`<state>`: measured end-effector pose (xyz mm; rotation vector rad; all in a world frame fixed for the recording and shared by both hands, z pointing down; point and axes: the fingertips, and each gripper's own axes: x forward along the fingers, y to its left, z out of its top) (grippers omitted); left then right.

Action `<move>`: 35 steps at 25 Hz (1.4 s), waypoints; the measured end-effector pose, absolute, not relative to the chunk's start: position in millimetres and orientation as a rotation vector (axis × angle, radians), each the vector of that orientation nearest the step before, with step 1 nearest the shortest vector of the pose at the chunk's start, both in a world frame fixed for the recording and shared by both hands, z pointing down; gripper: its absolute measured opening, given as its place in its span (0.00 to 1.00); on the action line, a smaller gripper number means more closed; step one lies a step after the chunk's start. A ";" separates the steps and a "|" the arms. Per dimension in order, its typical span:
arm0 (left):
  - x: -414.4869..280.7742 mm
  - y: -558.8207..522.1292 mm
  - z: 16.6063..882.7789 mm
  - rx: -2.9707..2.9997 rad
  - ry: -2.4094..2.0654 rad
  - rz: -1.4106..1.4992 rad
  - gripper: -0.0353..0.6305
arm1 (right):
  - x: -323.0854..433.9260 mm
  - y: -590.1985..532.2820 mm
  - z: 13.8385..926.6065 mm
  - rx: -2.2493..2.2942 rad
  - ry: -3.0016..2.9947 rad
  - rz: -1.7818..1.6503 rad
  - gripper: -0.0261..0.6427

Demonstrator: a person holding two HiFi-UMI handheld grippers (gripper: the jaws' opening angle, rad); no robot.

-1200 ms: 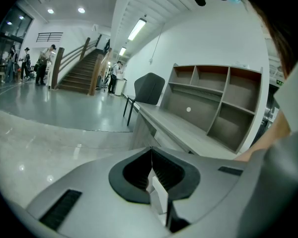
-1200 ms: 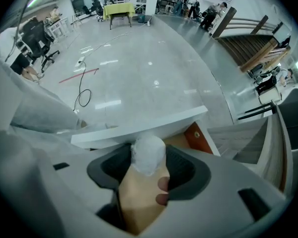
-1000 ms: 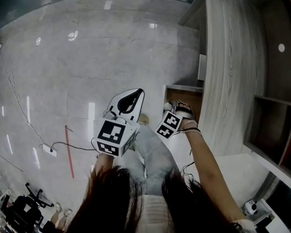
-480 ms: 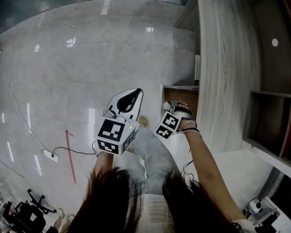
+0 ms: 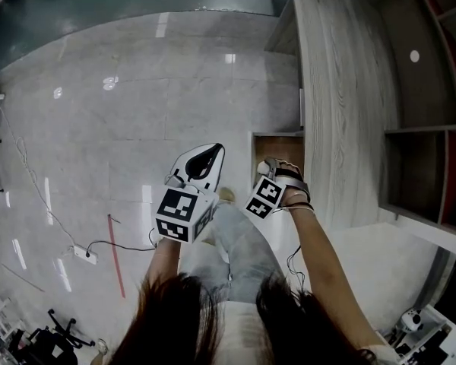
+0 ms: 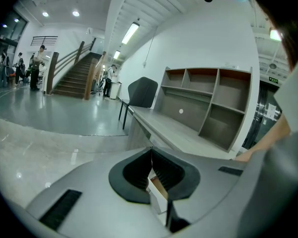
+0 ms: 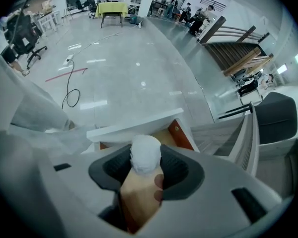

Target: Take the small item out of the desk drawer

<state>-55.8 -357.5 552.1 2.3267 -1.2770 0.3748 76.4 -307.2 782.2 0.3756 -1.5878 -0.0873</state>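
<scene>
White item (image 7: 145, 153) pinched in right hand-held gripper (image 7: 145, 160); jaws just been closing, pads on both its flanks. Item dead ahead of that gripper, just above open drawer (image 7: 134, 129). Left hand-held gripper (image 6: 151, 156) pressed together, empty, farther off.

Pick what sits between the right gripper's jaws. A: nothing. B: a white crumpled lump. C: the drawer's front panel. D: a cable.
B: the right gripper view shows a white crumpled lump between the pads of the right gripper, whose jaws have just been closing on it, above the open drawer.
</scene>
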 end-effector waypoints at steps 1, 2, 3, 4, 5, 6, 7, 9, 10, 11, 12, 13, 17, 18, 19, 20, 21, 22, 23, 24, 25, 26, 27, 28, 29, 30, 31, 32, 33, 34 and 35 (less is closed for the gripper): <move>-55.6 -354.8 549.9 2.329 -1.275 0.373 0.08 | 76.7 -306.0 778.6 0.385 -1.590 -0.085 0.31; -55.4 -352.4 547.6 2.332 -1.273 0.371 0.08 | 76.6 -305.7 774.6 0.398 -1.595 -0.083 0.31; -54.9 -350.1 545.3 2.336 -1.272 0.370 0.08 | 76.4 -305.7 770.4 0.414 -1.601 -0.082 0.31; -54.1 -347.6 543.3 2.341 -1.270 0.369 0.08 | 76.2 -305.8 766.3 0.430 -1.608 -0.082 0.31; -52.9 -344.9 541.5 2.345 -1.268 0.370 0.08 | 75.9 -305.5 762.1 0.445 -1.614 -0.082 0.31; -51.8 -341.9 539.7 2.348 -1.265 0.370 0.08 | 75.4 -304.9 758.1 0.457 -1.620 -0.084 0.31; -51.1 -339.1 537.8 2.351 -1.263 0.371 0.08 | 74.4 -304.1 754.3 0.469 -1.626 -0.086 0.31; -50.7 -334.3 533.6 2.357 -1.259 0.371 0.08 | 71.3 -303.1 747.0 0.491 -1.639 -0.088 0.31; -50.9 -332.1 531.3 2.359 -1.258 0.371 0.08 | 69.5 -302.8 743.1 0.504 -1.645 -0.089 0.31; -51.2 -329.6 528.9 2.362 -1.258 0.372 0.08 | 67.7 -302.2 739.0 0.517 -1.652 -0.092 0.31; -51.4 -326.9 526.3 2.362 -1.259 0.373 0.08 | 66.1 -301.3 734.8 0.528 -1.660 -0.096 0.31; -51.3 -324.2 523.6 2.362 -1.261 0.372 0.08 | 64.8 -300.3 730.4 0.540 -1.668 -0.099 0.31; -51.4 -315.0 512.0 2.365 -1.268 0.359 0.08 | 59.0 -298.5 707.8 0.609 -1.709 -0.079 0.31; -51.6 -312.8 509.5 2.366 -1.269 0.356 0.08 | 57.8 -299.1 700.5 0.639 -1.723 -0.073 0.31; -51.8 -310.7 507.1 2.367 -1.272 0.355 0.08 | 56.7 -300.4 692.5 0.671 -1.736 -0.072 0.31; -52.1 -308.7 504.6 2.367 -1.275 0.353 0.08 | 55.5 -301.5 684.5 0.703 -1.751 -0.072 0.31; -52.5 -306.5 502.2 2.367 -1.279 0.350 0.08 | 54.3 -301.8 676.9 0.732 -1.765 -0.070 0.31; -52.8 -304.1 499.6 2.367 -1.283 0.346 0.08 | 53.2 -301.5 669.6 0.759 -1.779 -0.066 0.31; -53.2 -301.6 497.0 2.366 -1.286 0.341 0.08 | 52.1 -300.9 662.2 0.785 -1.791 -0.061 0.31; -53.5 -298.9 494.1 2.366 -1.289 0.335 0.08 | 50.8 -299.9 654.8 0.810 -1.803 -0.056 0.31; -53.9 -295.8 491.2 2.366 -1.292 0.330 0.08 | 49.5 -298.6 647.7 0.833 -1.813 -0.051 0.31; -54.3 -292.6 488.2 2.366 -1.294 0.325 0.08 | 48.2 -297.0 640.9 0.854 -1.822 -0.048 0.31; -54.7 -289.5 485.0 2.368 -1.295 0.320 0.08 | 46.9 -295.2 634.5 0.873 -1.829 -0.045 0.31; -55.1 -286.5 481.9 2.369 -1.297 0.316 0.08 | 45.6 -293.3 628.6 0.889 -1.836 -0.043 0.31; -55.6 -283.7 478.7 2.373 -1.299 0.312 0.08 | 44.4 -291.2 623.2 0.904 -1.843 -0.040 0.31; -56.0 -280.9 475.7 2.377 -1.301 0.309 0.08 | 43.2 -288.9 618.1 0.919 -1.849 -0.038 0.31; -56.3 -277.8 472.7 2.382 -1.302 0.307 0.08 | 42.1 -286.1 613.2 0.932 -1.854 -0.037 0.31; -56.5 -274.5 469.8 2.387 -1.303 0.304 0.08 | 41.2 -282.8 608.4 0.944 -1.858 -0.037 0.31; -56.6 -271.1 466.7 2.391 -1.304 0.302 0.08 | 40.5 -279.4 603.4 0.957 -1.862 -0.039 0.31; -56.4 -267.5 463.4 2.396 -1.303 0.300 0.08 | 39.9 -275.9 598.0 0.972 -1.866 -0.043 0.31; -56.2 -263.8 460.0 2.403 -1.303 0.298 0.08 | 39.4 -272.3 591.9 0.989 -1.871 -0.047 0.31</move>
